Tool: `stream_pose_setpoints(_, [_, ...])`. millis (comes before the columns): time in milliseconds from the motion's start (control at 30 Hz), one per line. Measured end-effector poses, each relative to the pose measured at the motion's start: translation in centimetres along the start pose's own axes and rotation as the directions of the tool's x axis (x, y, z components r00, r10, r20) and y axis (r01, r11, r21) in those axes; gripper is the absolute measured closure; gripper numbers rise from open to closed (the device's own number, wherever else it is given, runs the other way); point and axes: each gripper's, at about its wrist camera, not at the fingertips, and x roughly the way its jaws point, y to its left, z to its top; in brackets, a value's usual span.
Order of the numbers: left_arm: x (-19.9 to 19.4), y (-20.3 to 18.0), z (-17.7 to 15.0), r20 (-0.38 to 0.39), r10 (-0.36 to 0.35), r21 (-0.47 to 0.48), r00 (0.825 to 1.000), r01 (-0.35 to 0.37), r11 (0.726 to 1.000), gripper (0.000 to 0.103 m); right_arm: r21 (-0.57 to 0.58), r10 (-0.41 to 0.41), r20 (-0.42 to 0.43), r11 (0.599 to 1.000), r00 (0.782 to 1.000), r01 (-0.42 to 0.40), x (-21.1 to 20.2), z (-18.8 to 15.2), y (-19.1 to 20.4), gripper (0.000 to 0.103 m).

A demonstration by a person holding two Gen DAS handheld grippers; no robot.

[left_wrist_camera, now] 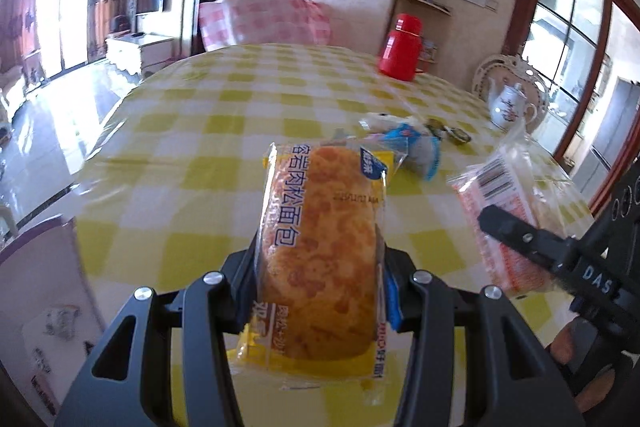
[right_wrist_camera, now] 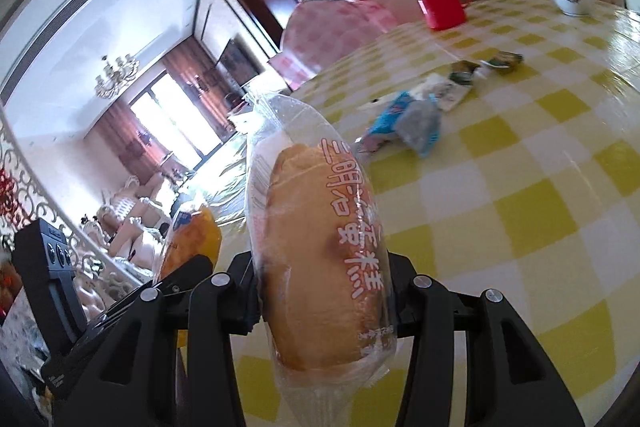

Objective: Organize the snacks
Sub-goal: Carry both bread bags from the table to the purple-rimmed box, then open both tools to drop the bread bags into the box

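Above yellow-checked plastic-covered worktop [left_wrist_camera: 208,115]: left gripper [left_wrist_camera: 320,279] jaws clamped on yellow-wrapped pork-floss bread packet [left_wrist_camera: 320,247], held clear of surface. Right gripper [right_wrist_camera: 324,291] jaws clamped on clear-wrapped sandwich cake packet [right_wrist_camera: 320,247], also aloft. Small blue-white snack sachets [left_wrist_camera: 404,143] lying at 1 o'clock of bread, near red flask [left_wrist_camera: 400,47]. Judgement: both packets light, soft, crushable; film slippery. Grip mid-body across narrow width, gentle pressure; avoid loose crimped ends.

Glossy clear plastic wrap on bread pack [left_wrist_camera: 320,251] and cake pack [right_wrist_camera: 320,259]. Matt black plastic gripper fingers [left_wrist_camera: 236,291]. Shiny smooth checked tablecloth [left_wrist_camera: 224,115]. Glazed porcelain teapot [left_wrist_camera: 510,105] at 2 o'clock.
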Motion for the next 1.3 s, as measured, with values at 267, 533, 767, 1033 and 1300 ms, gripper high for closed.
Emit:
stream_pose_setpoints(267, [-3.9,5.9,-0.7,0.039,0.042,-0.071,0.998,-0.039,0.997,0.054,-0.101,0.041,-0.066,0.994,0.997,-0.048,1.0,-1.9,4.9,0.057])
stream_pose_setpoints(533, [-7.9,12.7,-1.5,0.054,0.138,-0.128,0.989,-0.13,0.983,0.054,-0.255,0.094,-0.192,0.956,0.977,-0.142,3.4,-6.3,12.3,0.057])
stream_pose_setpoints(767, [-9.9,18.2,-1.3,0.048,0.261,-0.174,0.964,-0.249,0.953,0.054,-0.373,0.104,-0.265,0.906,0.959,-0.201,5.0,-9.3,17.9,0.057])
stream_pose_setpoints(1033, [-10.0,22.0,-1.9,-0.03,0.421,-0.103,0.906,-0.422,0.901,0.054,-0.522,0.086,-0.359,0.807,0.929,-0.277,7.4,-14.1,24.1,0.057])
stream_pose_setpoints(1300, [-11.7,25.4,-2.2,-0.06,0.524,-0.106,0.85,-0.527,0.843,0.051,-0.525,0.139,-0.478,0.746,0.867,-0.409,8.9,-17.6,27.4,0.056])
